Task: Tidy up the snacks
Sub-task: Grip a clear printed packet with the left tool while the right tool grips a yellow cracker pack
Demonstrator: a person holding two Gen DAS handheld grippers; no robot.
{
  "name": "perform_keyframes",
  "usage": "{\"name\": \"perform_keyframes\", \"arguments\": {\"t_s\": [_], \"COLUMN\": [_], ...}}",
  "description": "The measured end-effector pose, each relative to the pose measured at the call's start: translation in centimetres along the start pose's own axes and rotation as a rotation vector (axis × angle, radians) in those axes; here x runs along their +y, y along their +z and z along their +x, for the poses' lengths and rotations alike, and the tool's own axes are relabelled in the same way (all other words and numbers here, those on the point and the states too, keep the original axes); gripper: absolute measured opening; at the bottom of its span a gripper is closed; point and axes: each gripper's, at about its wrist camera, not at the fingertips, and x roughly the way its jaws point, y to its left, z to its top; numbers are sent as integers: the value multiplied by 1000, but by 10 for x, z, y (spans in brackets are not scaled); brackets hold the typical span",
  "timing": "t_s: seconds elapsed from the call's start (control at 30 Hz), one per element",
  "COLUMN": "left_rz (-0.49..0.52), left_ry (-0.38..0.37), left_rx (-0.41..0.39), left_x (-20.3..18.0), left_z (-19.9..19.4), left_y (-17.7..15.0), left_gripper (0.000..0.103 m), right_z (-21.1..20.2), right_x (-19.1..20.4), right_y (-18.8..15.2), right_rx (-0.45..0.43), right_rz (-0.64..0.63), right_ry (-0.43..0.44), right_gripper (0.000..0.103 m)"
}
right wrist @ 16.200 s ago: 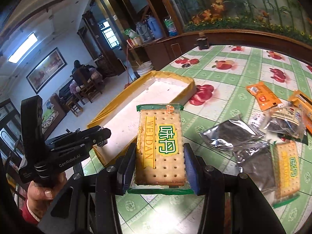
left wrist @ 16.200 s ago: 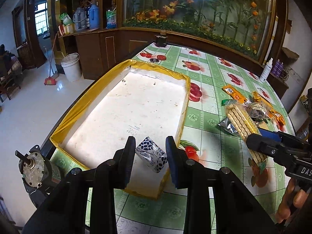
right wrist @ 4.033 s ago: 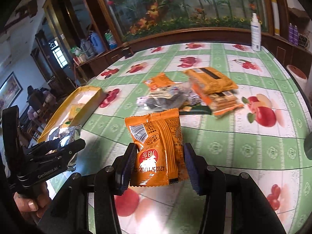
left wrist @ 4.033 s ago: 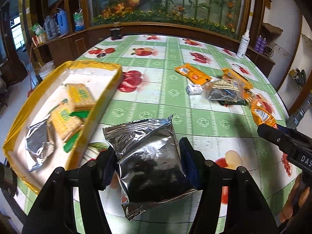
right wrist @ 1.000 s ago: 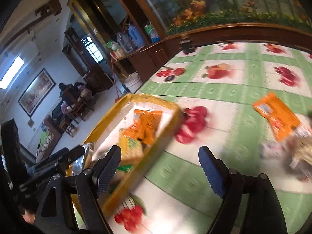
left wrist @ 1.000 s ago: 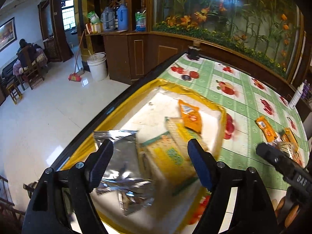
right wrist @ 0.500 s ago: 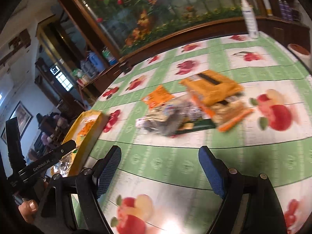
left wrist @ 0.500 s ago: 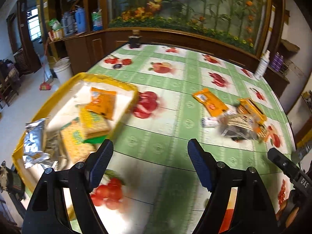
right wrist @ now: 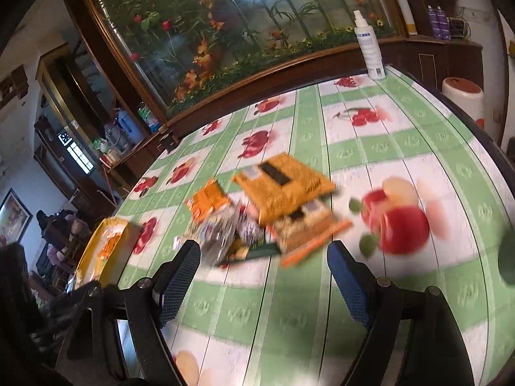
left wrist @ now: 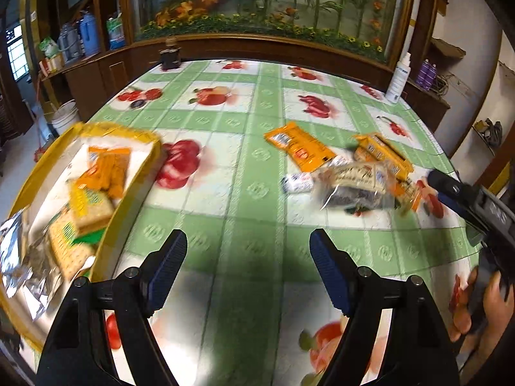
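A yellow tray (left wrist: 128,206) at the table's left holds cracker packs (left wrist: 90,202), an orange packet (left wrist: 109,170) and silver bags (left wrist: 22,257). Loose snacks lie at the right middle: an orange packet (left wrist: 297,146), a small white packet (left wrist: 297,182), a clear bag (left wrist: 357,183) and yellow packs (left wrist: 383,152). My left gripper (left wrist: 248,257) is open and empty over the table. My right gripper (right wrist: 264,270) is open and empty, just before the snack pile (right wrist: 280,199); it also shows in the left wrist view (left wrist: 473,206). The tray shows far left in the right wrist view (right wrist: 109,244).
A green checked tablecloth with fruit prints (left wrist: 257,193) covers the round table. A white spray bottle (right wrist: 368,45) stands at the far edge. A dark small jar (left wrist: 169,54) stands at the far left edge. A wooden cabinet and painted glass panel lie behind.
Both grippers, open and empty, have swung right from the tray toward the loose snack pile. The pile is now closer in the right wrist view.
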Motion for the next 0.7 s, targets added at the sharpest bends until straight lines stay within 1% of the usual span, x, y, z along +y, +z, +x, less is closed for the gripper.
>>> {"name": "perform_keyframes", "arguments": {"t_s": [0.13, 0.23, 0.27, 0.3, 0.37, 0.43, 0.5, 0.57, 0.63, 0.7], "left_rz": [55, 25, 14, 13, 31, 60, 64, 87, 153, 176], "left_ry": [-25, -82, -101, -117, -133, -145, -173, -208, -169, -130], "left_rx": [-4, 19, 26, 40, 78, 131, 137, 177, 180, 171], "left_x": [-27, -41, -44, -48, -58, -63, -60, -57, -54, -41], "left_z": [24, 51, 58, 66, 82, 91, 87, 80, 66, 50], "left_y": [34, 62, 68, 73, 75, 67, 53, 34, 9, -14], "left_gripper": [79, 79, 79, 79, 79, 79, 79, 79, 79, 79], "right_z": [31, 59, 69, 79, 96, 102, 97, 87, 76, 61], "right_x": [-8, -12, -13, -13, -12, -9, -3, 4, 13, 25], "right_y": [39, 62, 67, 70, 70, 64, 53, 40, 23, 4], "right_rx": [5, 27, 43, 64, 112, 151, 161, 187, 212, 230], "right_rz": [36, 43, 42, 40, 35, 11, -22, -58, -100, -163], "right_ry": [3, 5, 2, 5, 15, 34, 45, 70, 88, 84], "right_gripper": [83, 82, 81, 76, 72, 67, 67, 67, 67, 67]}}
